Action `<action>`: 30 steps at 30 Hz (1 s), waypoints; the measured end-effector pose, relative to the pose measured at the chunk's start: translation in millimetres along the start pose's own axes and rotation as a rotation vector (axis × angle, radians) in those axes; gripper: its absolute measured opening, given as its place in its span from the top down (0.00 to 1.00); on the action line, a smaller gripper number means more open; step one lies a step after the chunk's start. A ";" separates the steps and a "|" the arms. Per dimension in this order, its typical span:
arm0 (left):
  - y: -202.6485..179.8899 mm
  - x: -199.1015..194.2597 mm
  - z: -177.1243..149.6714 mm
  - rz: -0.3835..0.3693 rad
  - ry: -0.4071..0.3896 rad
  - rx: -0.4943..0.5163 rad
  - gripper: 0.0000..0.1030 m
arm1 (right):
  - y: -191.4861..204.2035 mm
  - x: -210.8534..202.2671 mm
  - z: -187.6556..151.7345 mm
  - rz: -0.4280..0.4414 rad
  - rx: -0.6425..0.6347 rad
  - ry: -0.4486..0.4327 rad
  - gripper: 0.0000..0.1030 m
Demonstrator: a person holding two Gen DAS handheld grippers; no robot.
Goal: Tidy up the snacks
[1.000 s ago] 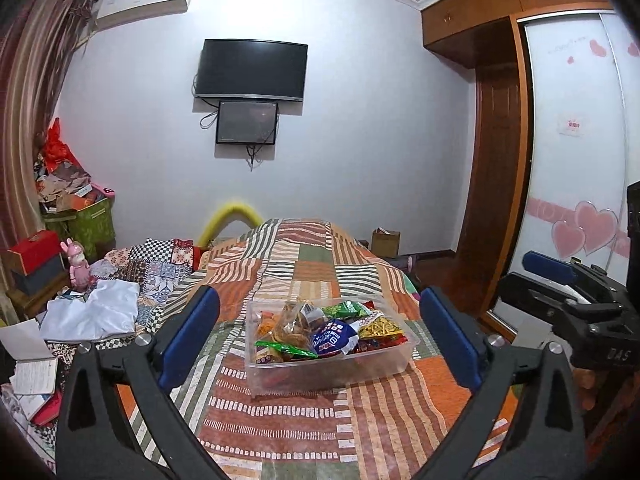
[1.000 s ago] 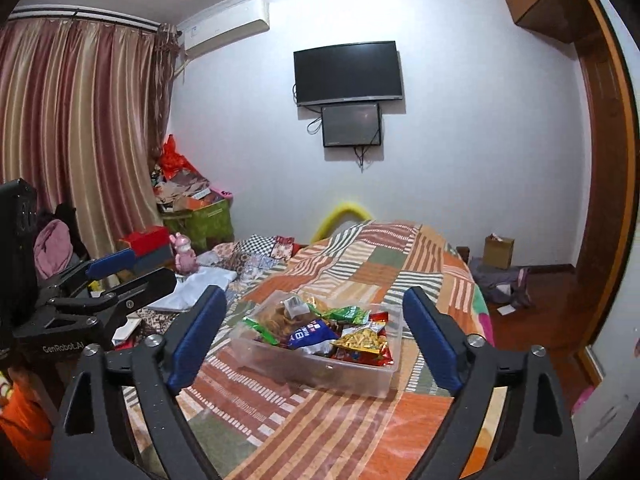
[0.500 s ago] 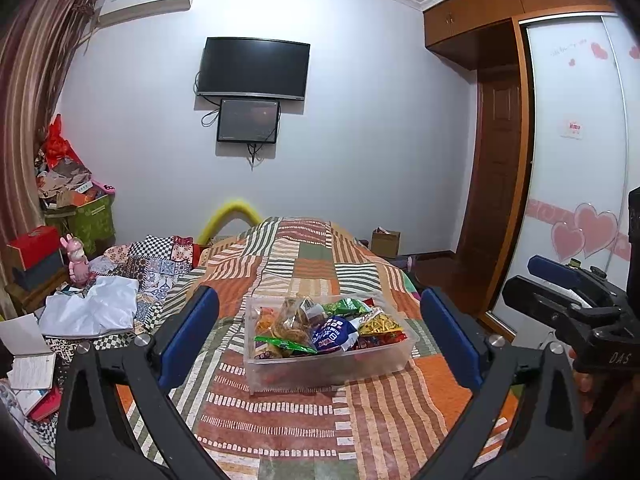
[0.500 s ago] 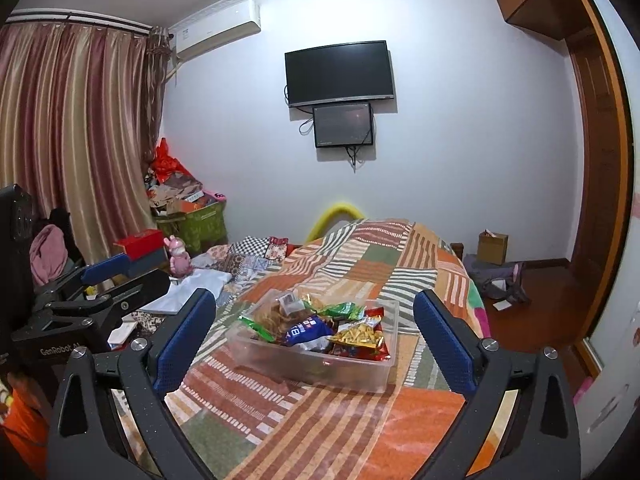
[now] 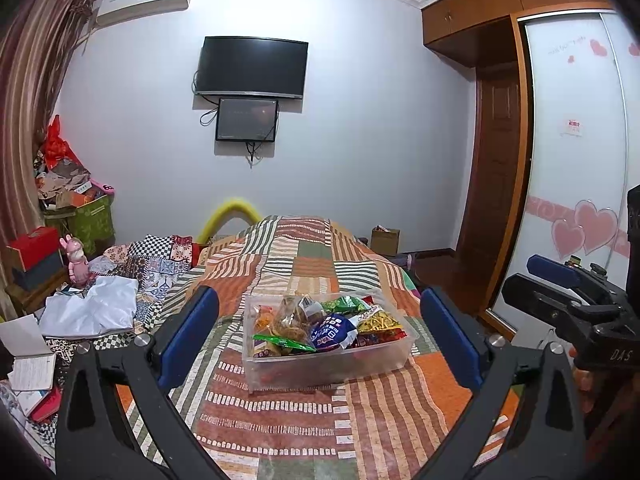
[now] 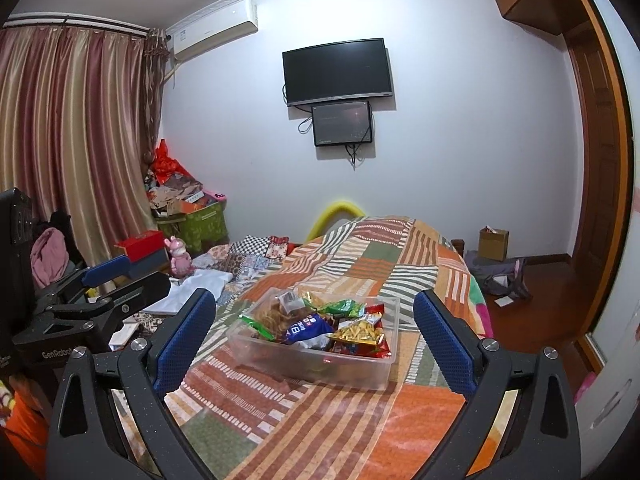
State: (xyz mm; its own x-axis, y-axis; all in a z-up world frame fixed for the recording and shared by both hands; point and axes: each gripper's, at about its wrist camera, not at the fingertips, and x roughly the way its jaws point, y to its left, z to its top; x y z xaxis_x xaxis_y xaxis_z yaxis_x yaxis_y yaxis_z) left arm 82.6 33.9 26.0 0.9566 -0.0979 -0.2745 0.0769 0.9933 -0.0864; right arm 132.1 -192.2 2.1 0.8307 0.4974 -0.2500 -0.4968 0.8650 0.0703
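Observation:
A clear plastic bin [image 5: 320, 366] sits on the striped patchwork bedspread [image 5: 304, 420]. It holds several snack packets, among them a blue one [image 5: 332, 330], a green one [image 5: 344, 304] and a yellow one [image 5: 376, 322]. My left gripper [image 5: 320, 334] is open and empty, held above the bed in front of the bin. My right gripper [image 6: 312, 334] is also open and empty, facing the same bin [image 6: 340, 372] from the right. The blue packet [image 6: 304, 328] shows there too. Each gripper appears at the edge of the other's view.
White cloth [image 5: 94, 312], papers [image 5: 30, 364] and patterned fabric [image 5: 160, 264] lie left of the bed. A pink toy [image 5: 76, 260], red box [image 5: 34, 242] and green bin [image 5: 90, 220] stand by the curtain. A wardrobe [image 5: 576, 168], door and cardboard box [image 5: 384, 240] are on the right.
Both grippers have drifted slightly, so the bin shifts a little in each view. Both stay open and empty. The snacks have not moved.

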 end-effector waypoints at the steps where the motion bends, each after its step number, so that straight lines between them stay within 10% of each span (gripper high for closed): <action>1: -0.2 0.1 -0.3 -0.001 0.001 0.001 0.01 | -0.1 -0.2 -0.1 0.001 0.002 0.001 0.04; 30: 1.3 -2.6 0.5 -0.036 0.008 -0.003 0.01 | -1.2 -2.5 0.4 0.006 0.006 0.004 0.04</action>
State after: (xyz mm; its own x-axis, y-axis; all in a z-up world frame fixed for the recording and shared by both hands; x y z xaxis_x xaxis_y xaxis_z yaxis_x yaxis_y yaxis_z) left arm 80.4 35.5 27.0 0.9510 -0.1341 -0.2787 0.1103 0.9889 -0.0994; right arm 130.7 -194.5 3.0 0.8267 0.5022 -0.2538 -0.5001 0.8625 0.0776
